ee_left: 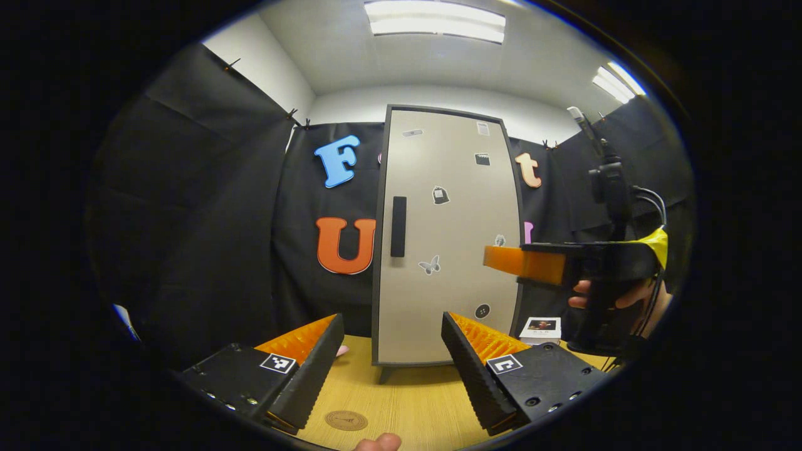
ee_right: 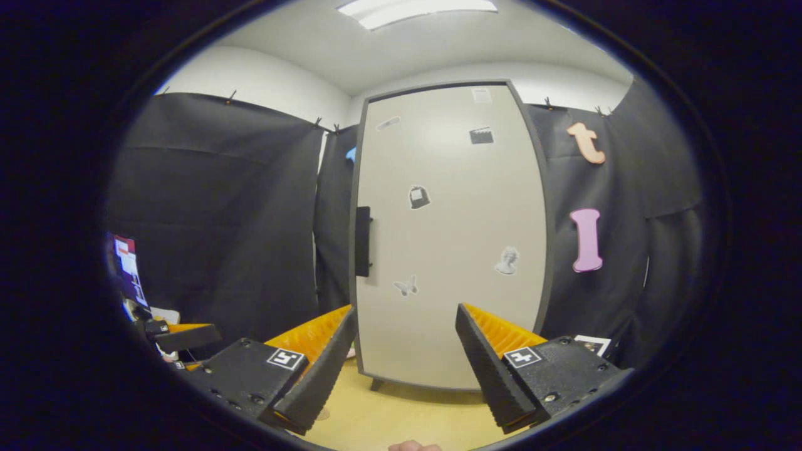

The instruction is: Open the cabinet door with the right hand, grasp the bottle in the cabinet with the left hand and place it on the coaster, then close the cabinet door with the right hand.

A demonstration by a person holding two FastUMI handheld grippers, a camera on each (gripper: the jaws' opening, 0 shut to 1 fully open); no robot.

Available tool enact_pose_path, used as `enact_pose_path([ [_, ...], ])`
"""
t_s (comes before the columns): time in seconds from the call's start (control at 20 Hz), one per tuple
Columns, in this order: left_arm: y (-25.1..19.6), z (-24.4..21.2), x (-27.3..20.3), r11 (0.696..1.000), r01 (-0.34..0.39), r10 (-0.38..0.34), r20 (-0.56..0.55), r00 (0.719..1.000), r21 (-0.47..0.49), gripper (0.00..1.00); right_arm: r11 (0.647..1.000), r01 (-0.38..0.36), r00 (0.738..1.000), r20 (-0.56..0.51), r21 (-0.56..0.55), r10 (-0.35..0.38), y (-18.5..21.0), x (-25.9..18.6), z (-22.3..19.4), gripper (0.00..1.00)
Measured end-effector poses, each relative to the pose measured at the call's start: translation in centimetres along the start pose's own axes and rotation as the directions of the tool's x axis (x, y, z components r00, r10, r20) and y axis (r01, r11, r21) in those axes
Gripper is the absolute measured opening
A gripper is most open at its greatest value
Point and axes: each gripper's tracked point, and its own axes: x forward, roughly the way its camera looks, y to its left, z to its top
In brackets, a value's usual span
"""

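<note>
Nothing started yet: the cabinet door is standing shut on the surface.

Both tools are waiting with fingers spread and empty: the left tool facing the door, the right tool nearing the handle. The bottle is hiding inside; the coaster is lying empty. Opening, moving the bottle and closing all remain.

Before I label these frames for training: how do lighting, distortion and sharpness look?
Left gripper view: ceiling lights blow out, fisheye bows the cabinet door, handle crisp. Right gripper view: even lighting, the door bulges more, stickers slightly soft; no strong glare on the table.
</note>
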Motion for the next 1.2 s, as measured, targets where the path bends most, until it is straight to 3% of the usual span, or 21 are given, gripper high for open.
enact_pose_path([
  [0.3, 0.6, -0.5, -0.8, 1.000, -0.022, 0.022, -0.007, 1.000, 0.004, 0.94, 0.997, -0.074, 0.997, 0.000, -0.002, 0.074, 3.0, 8.3, 1.5, 0.98],
  [0.7, 1.2, 0.1, -1.3, 0.999, -0.039, 0.039, -0.004, 0.999, 0.007, 0.94, 0.998, -0.056, 0.998, 0.004, -0.034, 0.056, 4.3, 16.8, 3.7, 1.00],
  [1.0, 1.6, 0.7, -1.3, 0.998, -0.055, 0.055, 0.016, 0.998, 0.007, 0.95, 0.999, -0.049, 0.998, -0.047, 0.016, 0.050, 5.0, 20.4, 3.5, 1.00],
  [1.2, 2.4, 0.5, -0.9, 0.998, -0.070, 0.070, 0.018, 0.997, 0.006, 0.95, 0.999, -0.046, 0.998, -0.034, 0.017, 0.047, 5.1, 21.3, 4.1, 0.94],
])
